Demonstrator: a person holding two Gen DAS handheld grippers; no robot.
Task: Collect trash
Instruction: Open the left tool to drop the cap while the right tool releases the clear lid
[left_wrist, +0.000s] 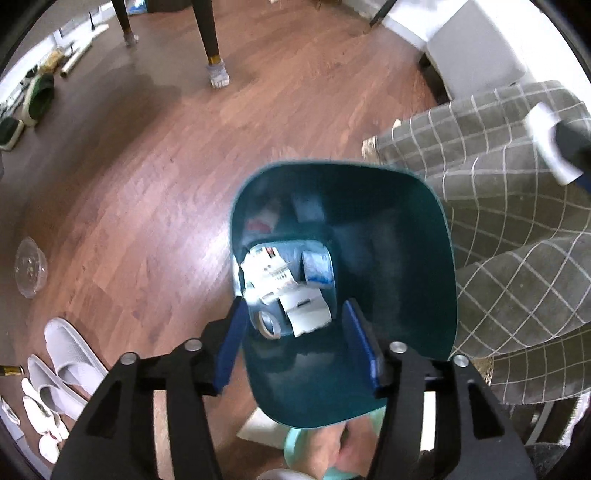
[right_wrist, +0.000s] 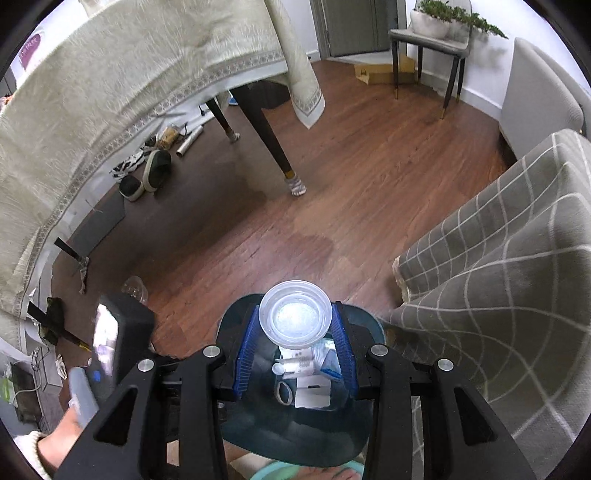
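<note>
While over bin (right_wrist: 229, 321) | cup (right_wrist: 294, 314) clamped between right tongs (right_wrist: 295, 354)

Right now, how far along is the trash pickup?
Done: the teal bin already holds paper scraps and a tape roll. The left gripper is open above it, holding nothing. In hand: the right gripper clamps a clear plastic lid over the bin, not yet dropped. Left: a clear plastic dome on the floor.
</note>
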